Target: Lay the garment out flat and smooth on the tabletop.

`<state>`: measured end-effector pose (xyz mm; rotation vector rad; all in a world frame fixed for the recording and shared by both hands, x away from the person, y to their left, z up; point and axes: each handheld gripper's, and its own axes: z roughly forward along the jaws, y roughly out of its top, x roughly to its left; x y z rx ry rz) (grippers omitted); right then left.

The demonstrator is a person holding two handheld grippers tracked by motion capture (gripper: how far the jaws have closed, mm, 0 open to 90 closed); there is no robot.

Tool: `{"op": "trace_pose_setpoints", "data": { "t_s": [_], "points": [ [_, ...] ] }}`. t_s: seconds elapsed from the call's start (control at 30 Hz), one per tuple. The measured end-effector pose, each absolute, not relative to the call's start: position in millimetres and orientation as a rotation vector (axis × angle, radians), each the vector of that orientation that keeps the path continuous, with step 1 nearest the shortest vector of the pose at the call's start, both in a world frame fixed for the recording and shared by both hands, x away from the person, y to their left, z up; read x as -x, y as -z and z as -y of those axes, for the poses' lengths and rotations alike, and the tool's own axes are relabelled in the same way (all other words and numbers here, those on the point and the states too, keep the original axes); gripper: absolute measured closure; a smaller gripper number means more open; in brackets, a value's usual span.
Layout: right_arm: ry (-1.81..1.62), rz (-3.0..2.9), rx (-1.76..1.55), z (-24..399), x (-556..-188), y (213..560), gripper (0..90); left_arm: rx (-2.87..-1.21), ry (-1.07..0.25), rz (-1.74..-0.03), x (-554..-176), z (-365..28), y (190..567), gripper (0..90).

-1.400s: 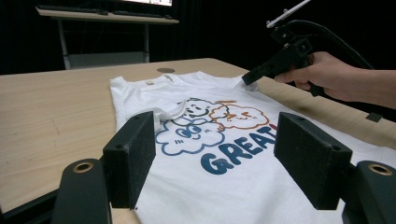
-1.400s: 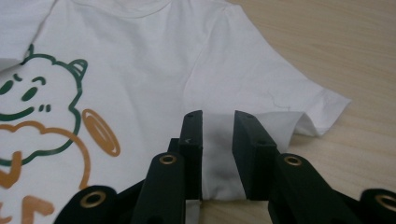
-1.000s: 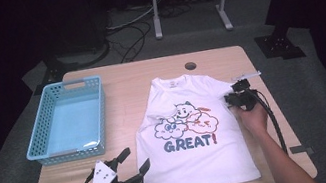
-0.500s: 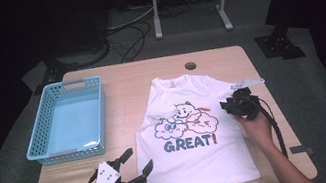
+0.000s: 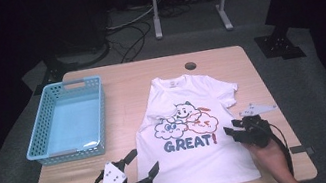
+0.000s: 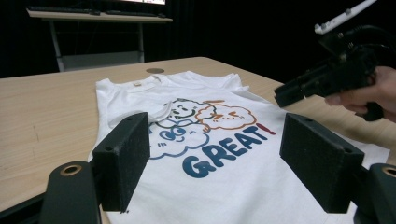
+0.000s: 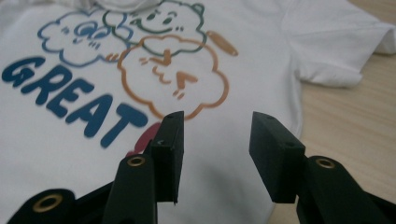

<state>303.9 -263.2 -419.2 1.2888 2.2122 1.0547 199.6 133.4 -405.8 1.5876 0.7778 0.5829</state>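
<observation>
High view: a white T-shirt [image 5: 195,141] printed "GREAT!" lies flat on the right half of a wooden table [image 5: 124,85], two hand-held grippers poised at its lower edges.

The left gripper [image 5: 136,169] sits near the table's front edge, at the shirt's lower left corner, its jaws spread wide with nothing between them. The right gripper [image 5: 233,132] hovers over the shirt's right edge, near the table's right side; its jaws have just been opening and stand apart, holding no cloth. A blue basket [image 5: 40,138] stands along the table's left edge, well apart from the shirt.
</observation>
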Motion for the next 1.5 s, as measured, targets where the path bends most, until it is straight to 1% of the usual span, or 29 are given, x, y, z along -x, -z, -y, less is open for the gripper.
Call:
{"op": "trace_pose_setpoints", "data": {
  "t_s": [0.33,0.53,0.57,0.67,0.73,0.87,0.97,1.27,1.5],
  "points": [
    [-0.987,-2.293,-1.218,251,-289,439,53.7,-1.591,-0.598,-0.777,-195,-129,404,23.7],
    [-1.006,-2.287,-1.194,255,-282,441,52.8,-1.586,-0.601,-0.785,-193,-128,405,23.7],
    [-1.012,-2.284,-1.192,256,-281,441,52.1,-1.585,-0.599,-0.783,-193,-126,405,23.6],
    [-1.032,-2.293,-1.185,258,-278,441,43.1,-1.59,-0.598,-0.781,-195,-122,405,23.6],
    [-1.086,-2.273,-1.179,260,-272,441,39.9,-1.593,-0.593,-0.781,-199,-118,405,23.2],
    [-1.185,-2.224,-1.184,264,-261,437,31.9,-1.593,-0.598,-0.778,-211,-110,404,21.9],
    [-1.251,-2.188,-1.193,268,-253,433,28.7,-1.593,-0.597,-0.783,-223,-105,404,21.5],
    [-1.357,-2.127,-1.154,277,-228,414,22.8,-1.614,-0.603,-0.753,-262,-83,397,20.8],
    [-1.379,-2.096,-1.176,282,-225,415,20.2,-1.613,-0.611,-0.765,-290,-67,396,20.3]
  ]
}}
